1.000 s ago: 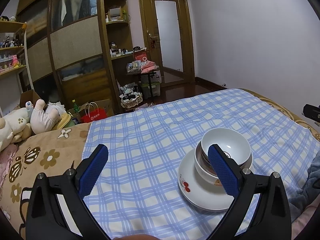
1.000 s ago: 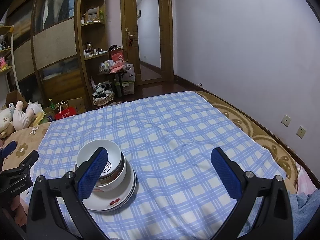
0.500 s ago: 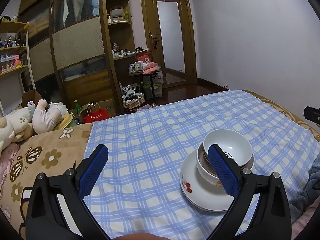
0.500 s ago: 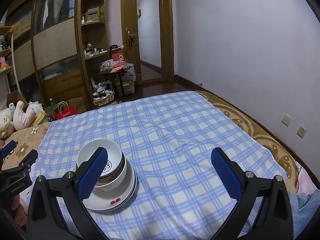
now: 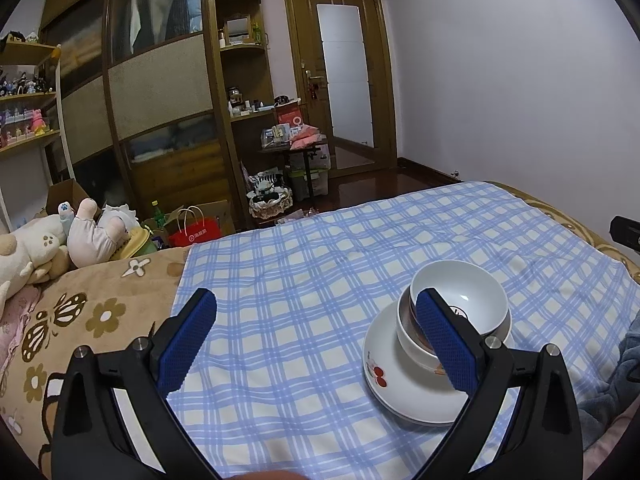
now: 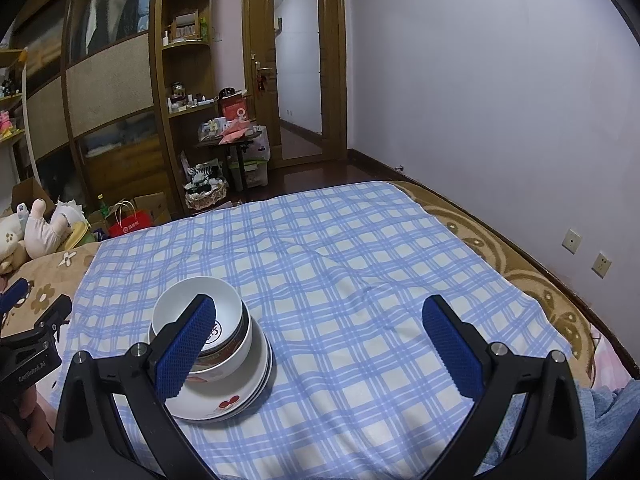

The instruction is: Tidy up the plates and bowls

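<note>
Nested white bowls (image 5: 460,300) sit on a stack of white plates with a red cherry print (image 5: 384,376), on the blue checked cloth (image 5: 300,300) over the bed. In the right wrist view the same bowls (image 6: 196,304) and plates (image 6: 228,400) lie at the lower left. My left gripper (image 5: 316,340) is open, held above the cloth, its right finger in front of the bowls. My right gripper (image 6: 320,344) is open too, its left finger overlapping the bowls. Neither holds anything.
Plush toys (image 5: 48,240) lie at the left on the brown flowered blanket (image 5: 80,312). A wooden wardrobe (image 5: 152,100), shelves, a red bag (image 5: 196,232) and a cluttered small table (image 5: 292,144) stand beyond the bed. The white wall (image 6: 500,100) runs along the right.
Both views have shifted only slightly; the left gripper has drifted a little, so the stack sits marginally higher. Bowls and plates have not moved. Both grippers stay open.
</note>
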Action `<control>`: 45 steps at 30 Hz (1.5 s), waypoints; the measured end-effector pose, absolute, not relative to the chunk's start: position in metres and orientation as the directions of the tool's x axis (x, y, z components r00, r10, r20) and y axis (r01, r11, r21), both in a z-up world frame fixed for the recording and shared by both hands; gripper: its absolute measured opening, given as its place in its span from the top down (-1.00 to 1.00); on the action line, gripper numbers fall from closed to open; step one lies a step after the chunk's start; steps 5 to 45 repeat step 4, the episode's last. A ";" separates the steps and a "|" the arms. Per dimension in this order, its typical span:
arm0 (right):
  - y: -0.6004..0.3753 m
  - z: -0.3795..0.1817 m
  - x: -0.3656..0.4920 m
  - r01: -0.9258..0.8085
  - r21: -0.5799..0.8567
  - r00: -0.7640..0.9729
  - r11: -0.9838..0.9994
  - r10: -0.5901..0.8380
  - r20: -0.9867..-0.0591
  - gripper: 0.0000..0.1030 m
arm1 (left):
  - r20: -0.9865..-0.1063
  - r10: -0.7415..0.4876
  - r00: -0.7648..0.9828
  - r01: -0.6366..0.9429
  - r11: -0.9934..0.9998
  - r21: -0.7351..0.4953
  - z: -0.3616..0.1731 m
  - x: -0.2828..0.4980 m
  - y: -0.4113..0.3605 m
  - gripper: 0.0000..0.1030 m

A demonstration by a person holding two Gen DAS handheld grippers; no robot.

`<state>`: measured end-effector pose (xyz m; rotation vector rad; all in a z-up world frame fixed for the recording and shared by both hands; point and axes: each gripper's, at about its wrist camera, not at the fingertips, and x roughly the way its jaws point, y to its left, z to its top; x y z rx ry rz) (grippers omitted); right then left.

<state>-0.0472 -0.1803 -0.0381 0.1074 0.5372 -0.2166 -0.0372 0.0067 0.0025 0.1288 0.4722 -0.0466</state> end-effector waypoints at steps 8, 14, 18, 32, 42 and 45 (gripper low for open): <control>-0.180 -0.038 -0.047 0.232 0.047 0.838 0.972 -0.175 -0.517 -1.00 | -0.458 -0.017 0.889 0.077 0.991 0.111 0.002 -0.038 0.006 -0.92; -0.180 -0.038 -0.047 0.232 0.047 0.838 0.972 -0.175 -0.517 -1.00 | -0.458 -0.017 0.889 0.077 0.991 0.111 0.002 -0.038 0.006 -0.92; -0.180 -0.038 -0.047 0.232 0.047 0.838 0.972 -0.175 -0.517 -1.00 | -0.458 -0.017 0.889 0.077 0.991 0.111 0.002 -0.038 0.006 -0.92; -0.180 -0.038 -0.047 0.232 0.047 0.838 0.972 -0.175 -0.517 -1.00 | -0.458 -0.017 0.889 0.077 0.991 0.111 0.002 -0.038 0.006 -0.92; -0.180 -0.038 -0.047 0.232 0.047 0.838 0.972 -0.175 -0.517 -1.00 | -0.458 -0.017 0.889 0.077 0.991 0.111 0.002 -0.038 0.006 -0.92; -0.180 -0.038 -0.047 0.232 0.047 0.838 0.972 -0.175 -0.517 -1.00 | -0.458 -0.017 0.889 0.077 0.991 0.111 0.002 -0.038 0.006 -0.92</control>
